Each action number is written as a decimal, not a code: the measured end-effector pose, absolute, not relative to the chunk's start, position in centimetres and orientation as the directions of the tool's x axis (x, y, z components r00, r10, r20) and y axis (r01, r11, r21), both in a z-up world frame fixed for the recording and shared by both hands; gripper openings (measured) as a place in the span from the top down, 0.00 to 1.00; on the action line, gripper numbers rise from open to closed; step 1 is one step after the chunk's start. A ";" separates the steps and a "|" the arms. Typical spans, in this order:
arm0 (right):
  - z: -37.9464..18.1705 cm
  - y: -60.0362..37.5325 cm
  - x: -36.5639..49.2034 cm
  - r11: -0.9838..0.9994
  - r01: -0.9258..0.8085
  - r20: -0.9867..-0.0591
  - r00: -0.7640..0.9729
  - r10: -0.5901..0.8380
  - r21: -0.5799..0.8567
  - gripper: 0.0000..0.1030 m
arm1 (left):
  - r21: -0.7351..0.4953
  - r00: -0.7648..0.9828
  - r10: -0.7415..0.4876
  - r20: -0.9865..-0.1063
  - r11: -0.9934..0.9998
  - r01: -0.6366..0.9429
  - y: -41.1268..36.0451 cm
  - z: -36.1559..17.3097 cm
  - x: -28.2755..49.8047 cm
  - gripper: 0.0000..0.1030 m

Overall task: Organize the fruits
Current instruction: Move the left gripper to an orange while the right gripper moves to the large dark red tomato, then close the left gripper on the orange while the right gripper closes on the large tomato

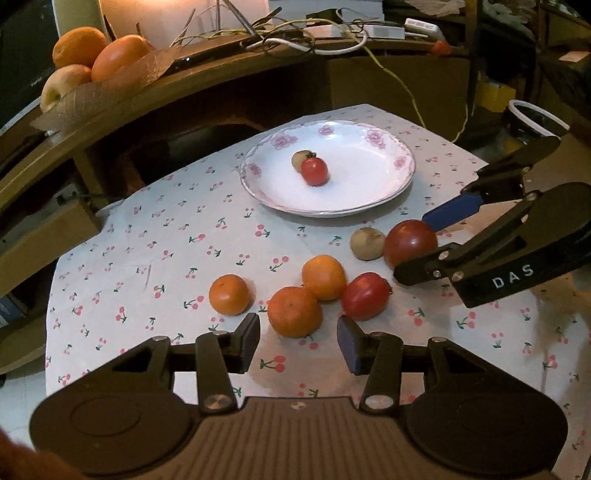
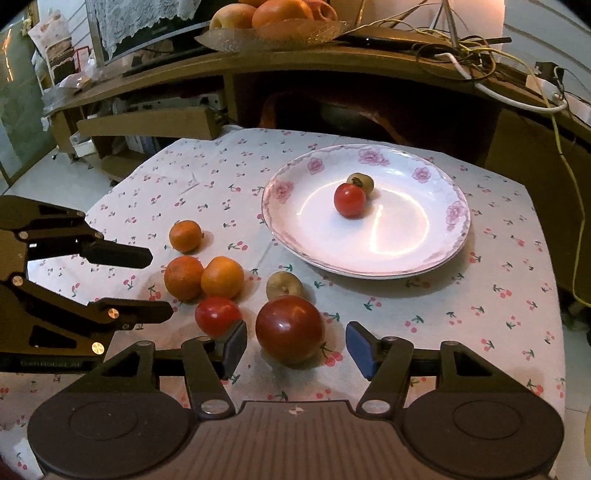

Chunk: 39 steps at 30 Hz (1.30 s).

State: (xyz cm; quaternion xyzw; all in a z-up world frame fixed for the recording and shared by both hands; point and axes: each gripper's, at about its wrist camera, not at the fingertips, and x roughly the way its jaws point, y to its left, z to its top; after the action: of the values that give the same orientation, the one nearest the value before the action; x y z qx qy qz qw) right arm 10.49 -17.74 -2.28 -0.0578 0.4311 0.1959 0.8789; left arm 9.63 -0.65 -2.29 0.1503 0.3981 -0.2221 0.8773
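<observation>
A flowered white plate holds a small red tomato and a brownish fruit. On the cherry-print cloth lie three oranges, a red tomato, another brownish fruit and a large dark red tomato. My right gripper is open around the large tomato, with gaps on both sides. My left gripper is open, just short of the nearest orange.
Behind the table runs a wooden shelf with a bowl of oranges and apples and tangled cables. The cloth's right edge drops to the floor.
</observation>
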 end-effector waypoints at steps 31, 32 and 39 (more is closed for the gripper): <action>-2.8 -17.0 11.0 0.915 -0.401 -0.810 0.521 0.270 0.048 0.60 | 0.030 0.562 -0.300 -0.771 0.864 0.503 -0.7 -3.8 11.8 0.60; -2.7 -17.0 11.0 0.915 -0.401 -0.812 0.517 0.271 0.050 0.60 | 0.031 0.561 -0.300 -0.771 0.863 0.504 -0.7 -3.8 11.7 0.60; -2.5 -17.2 10.3 0.910 -0.411 -0.823 0.496 0.275 0.056 0.60 | 0.026 0.550 -0.308 -0.776 0.856 0.516 -0.5 -3.6 11.2 0.61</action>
State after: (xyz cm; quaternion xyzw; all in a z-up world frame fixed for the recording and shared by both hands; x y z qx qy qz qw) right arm 10.29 -17.19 -2.51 -0.0737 0.4608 0.1989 0.8618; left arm 11.23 -0.51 -3.55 0.1266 0.4111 -0.2363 0.8713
